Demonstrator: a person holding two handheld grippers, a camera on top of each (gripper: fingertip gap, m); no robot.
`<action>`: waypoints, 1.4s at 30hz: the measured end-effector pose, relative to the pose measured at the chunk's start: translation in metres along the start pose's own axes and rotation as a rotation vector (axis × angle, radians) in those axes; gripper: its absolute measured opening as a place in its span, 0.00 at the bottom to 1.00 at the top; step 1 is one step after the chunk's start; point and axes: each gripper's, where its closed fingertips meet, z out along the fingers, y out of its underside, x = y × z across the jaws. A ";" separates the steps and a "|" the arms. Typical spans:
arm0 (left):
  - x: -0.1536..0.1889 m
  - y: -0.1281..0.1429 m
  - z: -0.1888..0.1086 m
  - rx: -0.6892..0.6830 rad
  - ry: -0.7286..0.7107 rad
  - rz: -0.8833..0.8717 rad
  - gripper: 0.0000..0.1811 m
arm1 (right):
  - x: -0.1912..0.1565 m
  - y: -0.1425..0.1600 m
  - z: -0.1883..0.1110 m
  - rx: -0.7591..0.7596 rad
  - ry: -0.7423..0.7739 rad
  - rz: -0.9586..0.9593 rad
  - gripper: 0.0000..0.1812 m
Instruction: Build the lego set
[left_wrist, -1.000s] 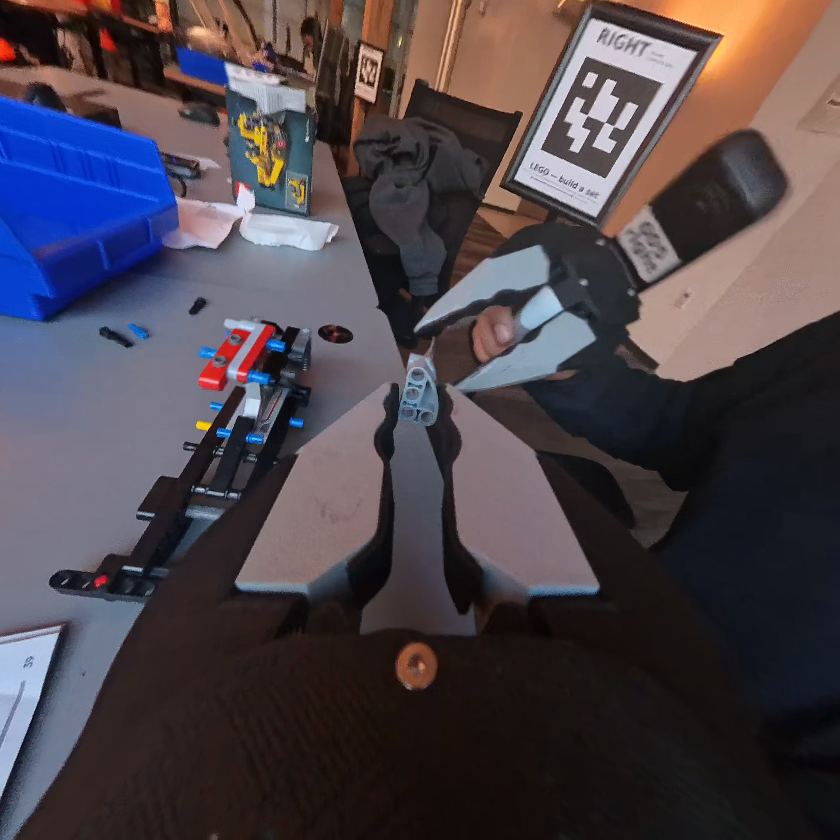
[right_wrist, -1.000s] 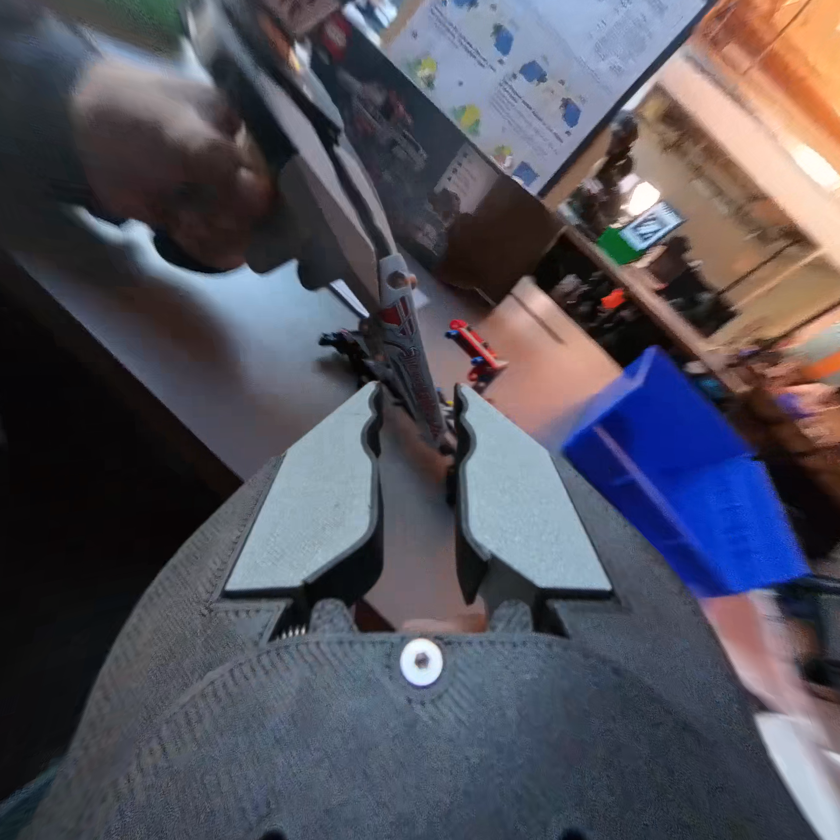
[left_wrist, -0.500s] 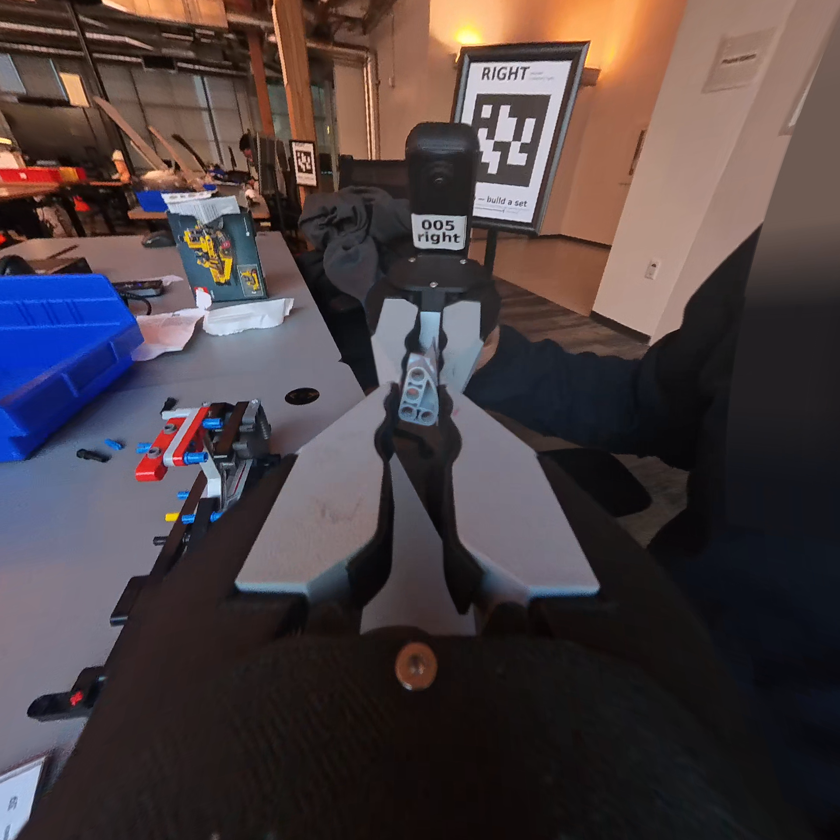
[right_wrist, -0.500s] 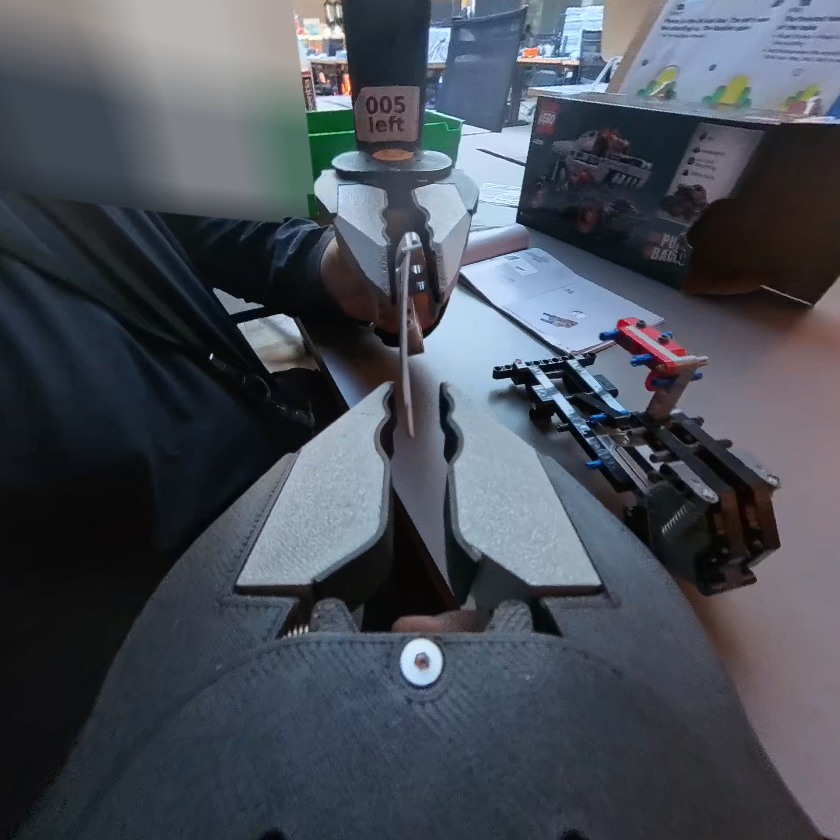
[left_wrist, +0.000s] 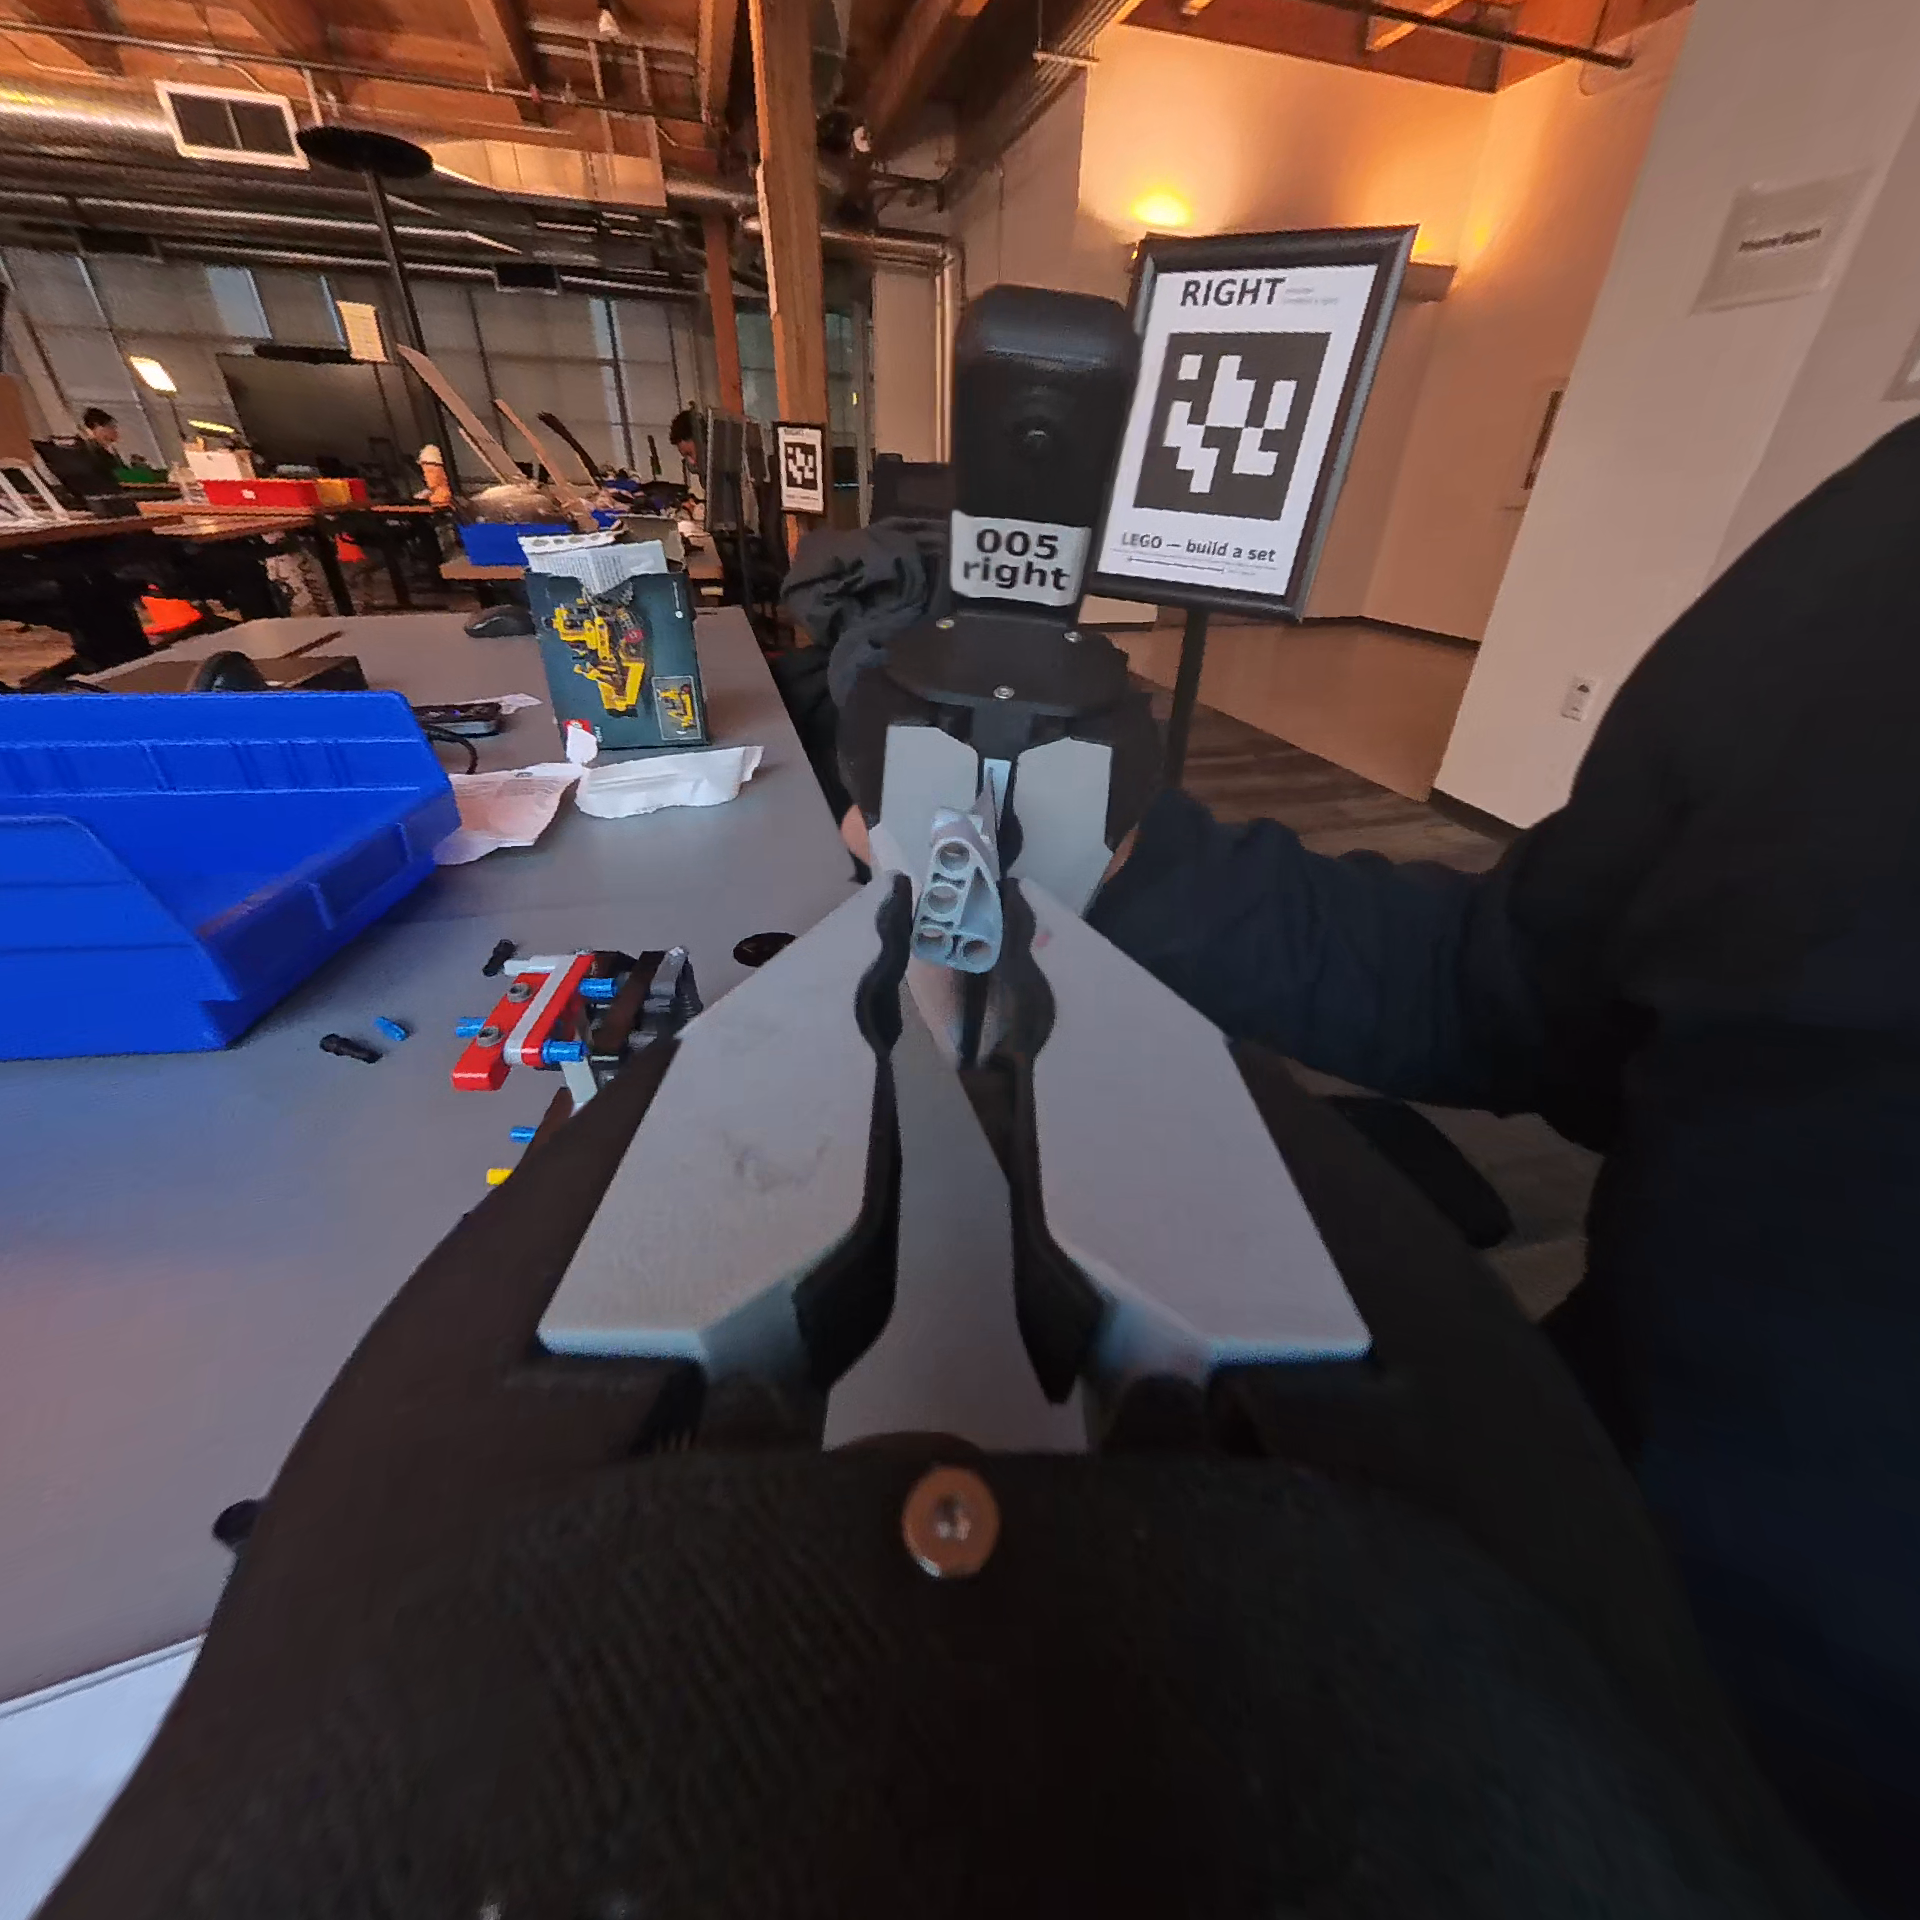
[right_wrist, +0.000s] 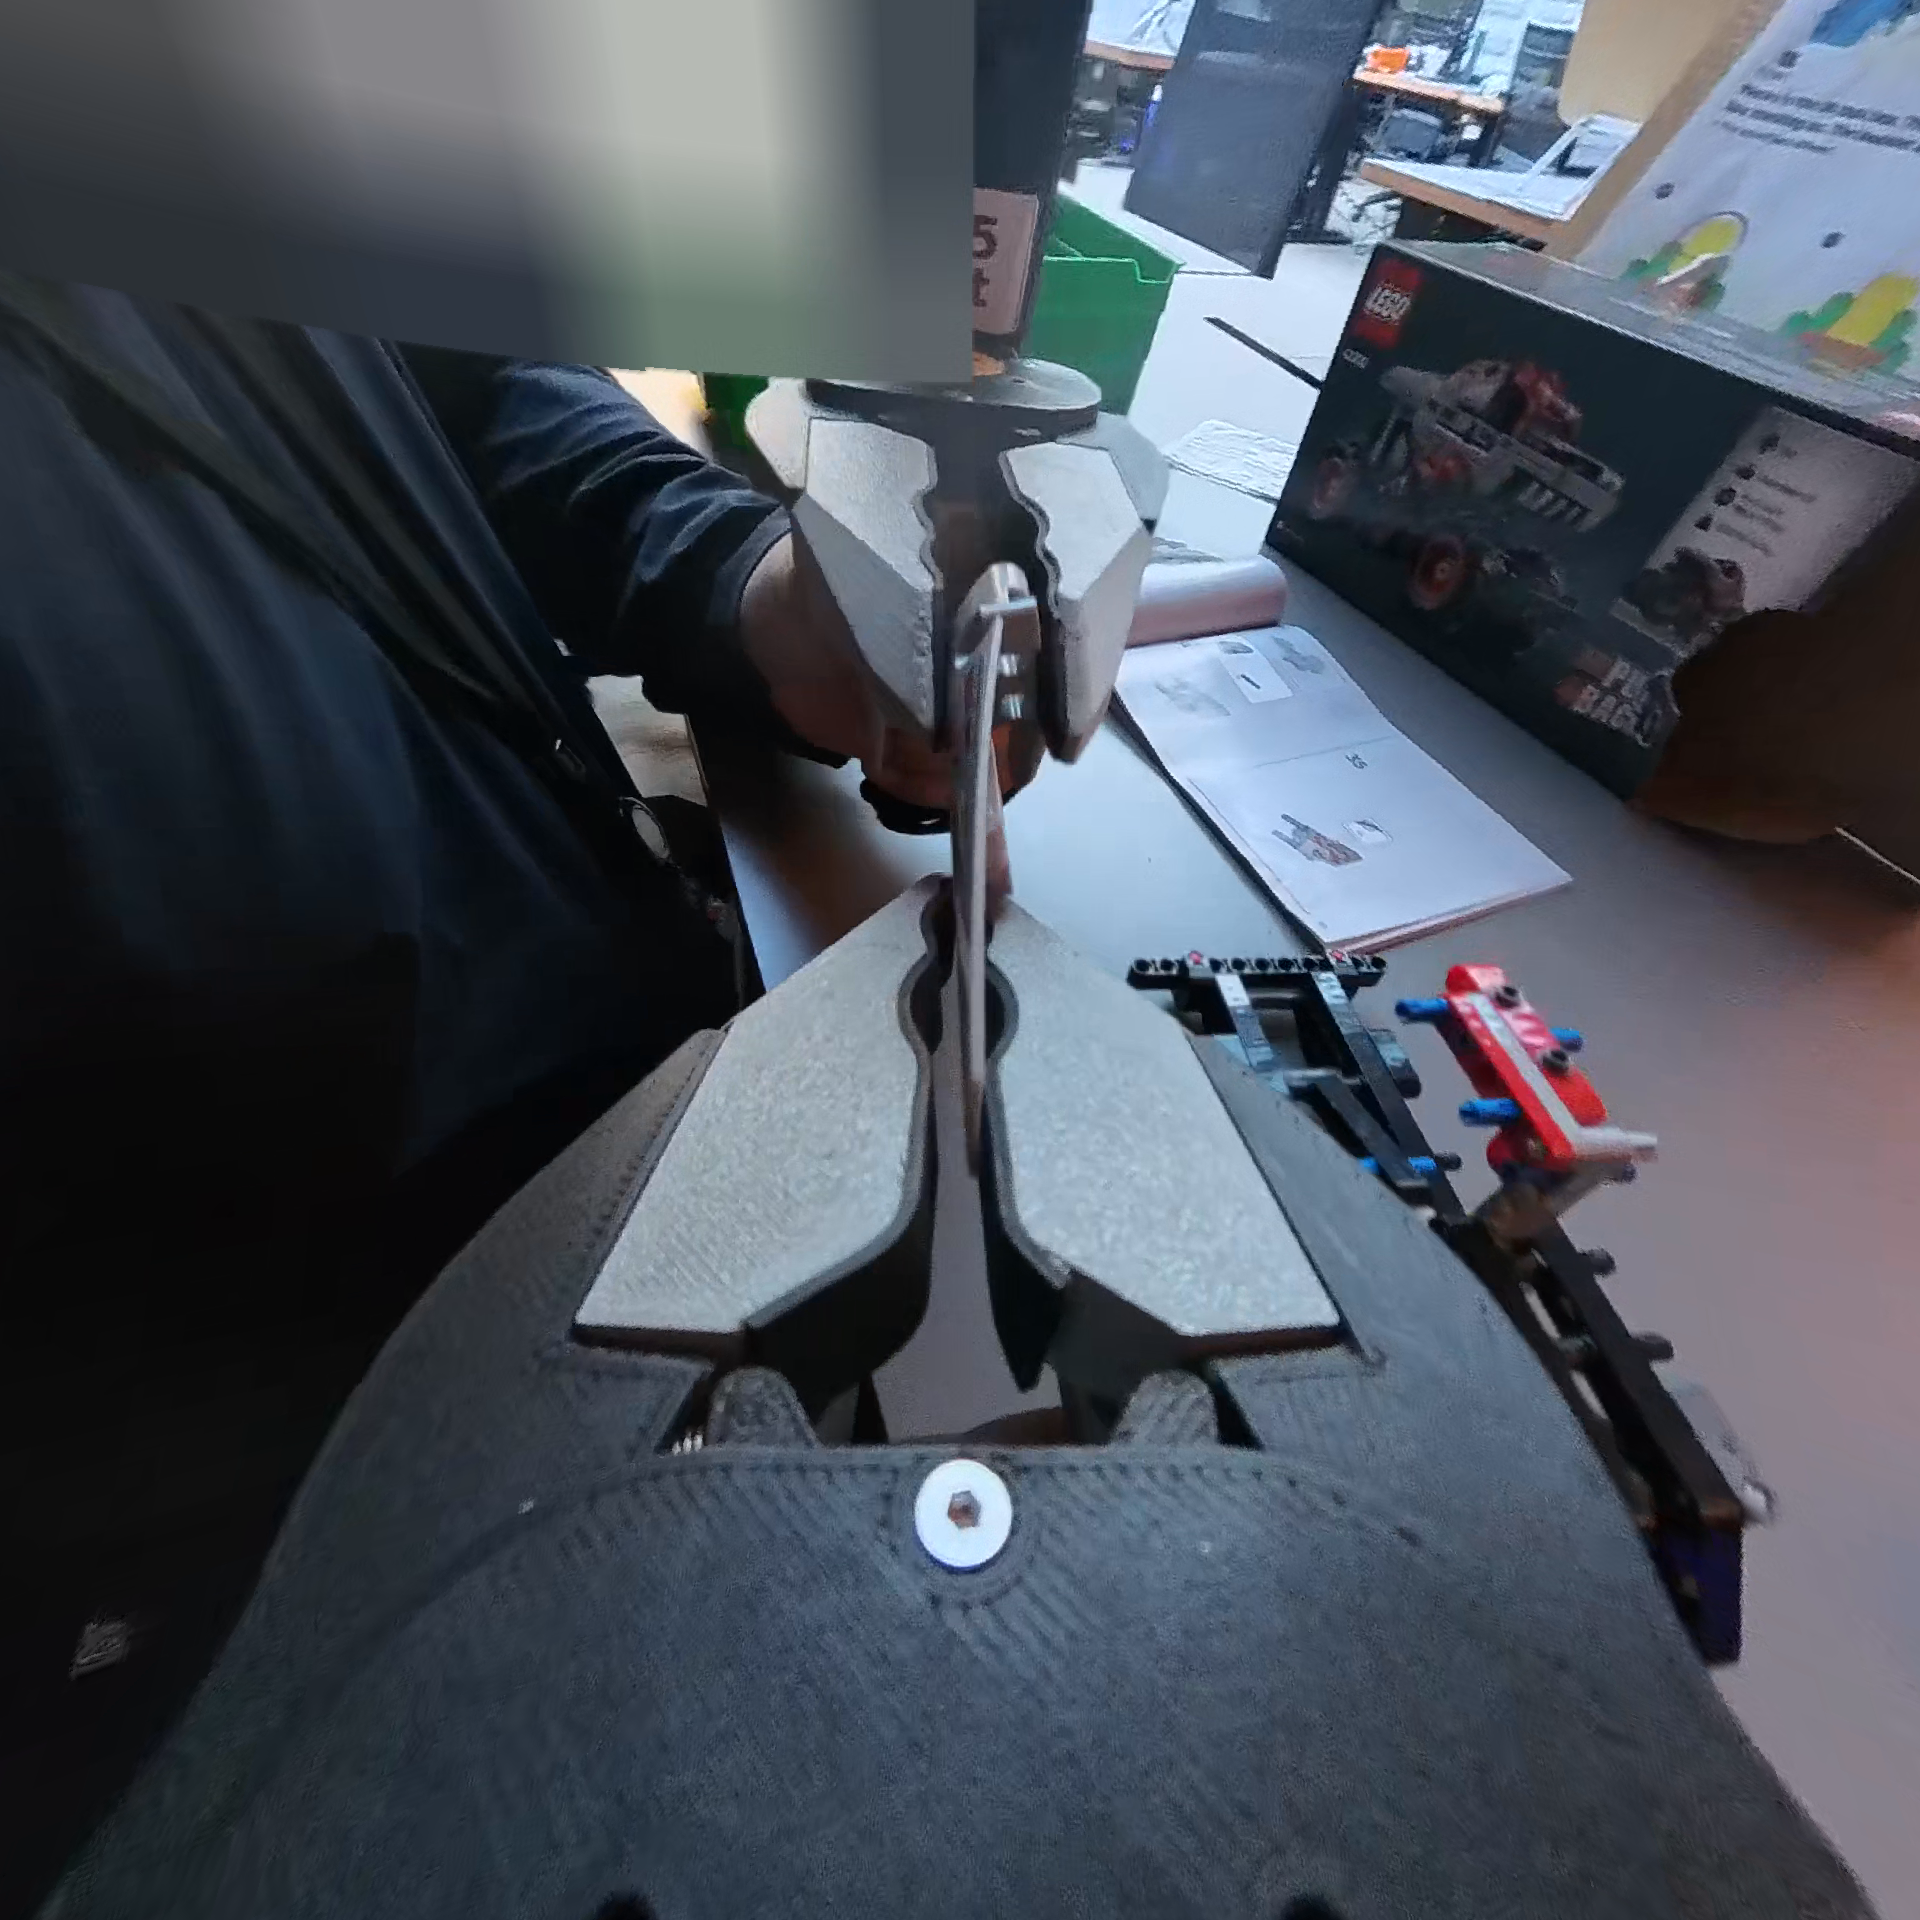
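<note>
Two grippers face each other mid-frame above the counter (right_wrist: 1195, 852) edge: your left gripper (left_wrist: 951, 925) clamps the grey panel piece (left_wrist: 956, 894) at its holed end, while your right gripper (right_wrist: 961, 914) pinches the thin far end, long axis running jaws-to-jaws. The chassis (right_wrist: 1382, 1081) waits lower right.

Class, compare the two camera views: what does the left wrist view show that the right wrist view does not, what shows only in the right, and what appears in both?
Only the left wrist view shows the blue bin and framed sign. Only the right wrist view shows the open instruction booklet and the dark set box behind it. Both show the grey panel piece held between the left gripper and right gripper, and the half-built model on the table.
</note>
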 end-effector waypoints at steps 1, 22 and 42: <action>0.000 -0.001 0.000 0.001 0.000 0.008 0.08 | 0.000 -0.001 0.002 -0.004 -0.019 0.004 0.00; -0.012 0.014 0.007 -0.004 0.007 -0.093 0.08 | 0.015 0.009 -0.023 -0.043 0.122 -0.018 0.00; -0.025 0.046 0.020 -0.165 -0.036 -0.131 0.08 | 0.038 0.019 -0.063 0.053 0.195 0.098 0.09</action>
